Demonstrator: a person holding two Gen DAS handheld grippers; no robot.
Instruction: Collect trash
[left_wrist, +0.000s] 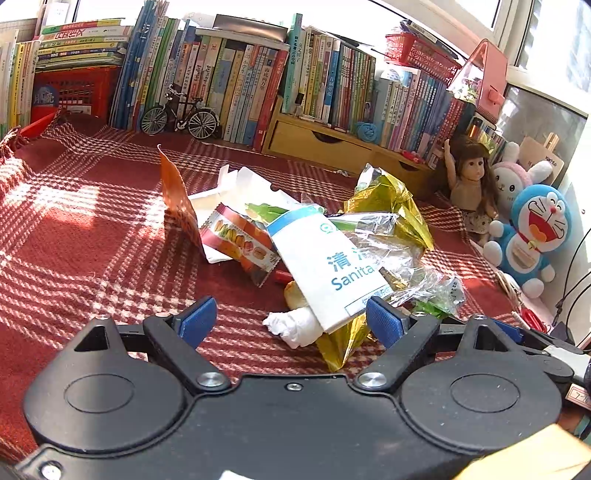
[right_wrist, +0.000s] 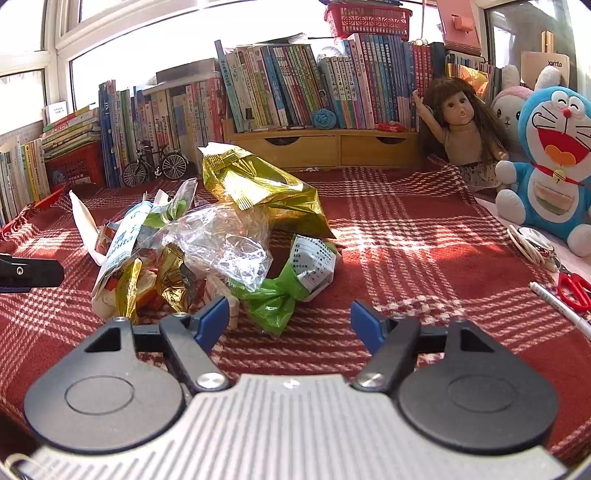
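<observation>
A heap of trash lies on the red checked cloth (left_wrist: 92, 236). It holds a white sanitary bag (left_wrist: 325, 266), a gold foil wrapper (left_wrist: 391, 199), crumpled clear plastic (left_wrist: 399, 258), a macaron wrapper (left_wrist: 240, 243) and an upright orange card (left_wrist: 177, 199). My left gripper (left_wrist: 291, 319) is open just in front of the heap. A crumpled white tissue (left_wrist: 295, 325) and the bag's corner lie between its blue pads, unpressed. My right gripper (right_wrist: 289, 323) is open at the heap's right side. A green wrapper (right_wrist: 273, 302) lies just ahead of it, below the gold bag (right_wrist: 258, 184).
Rows of books (left_wrist: 240, 81) and a wooden drawer unit (right_wrist: 317, 147) line the back, with a model bicycle (left_wrist: 181, 116) in front. A doll (right_wrist: 461, 122) and a blue plush (right_wrist: 550, 162) sit at the right. Red scissors (right_wrist: 574, 291) and a pen (right_wrist: 561, 306) lie near them.
</observation>
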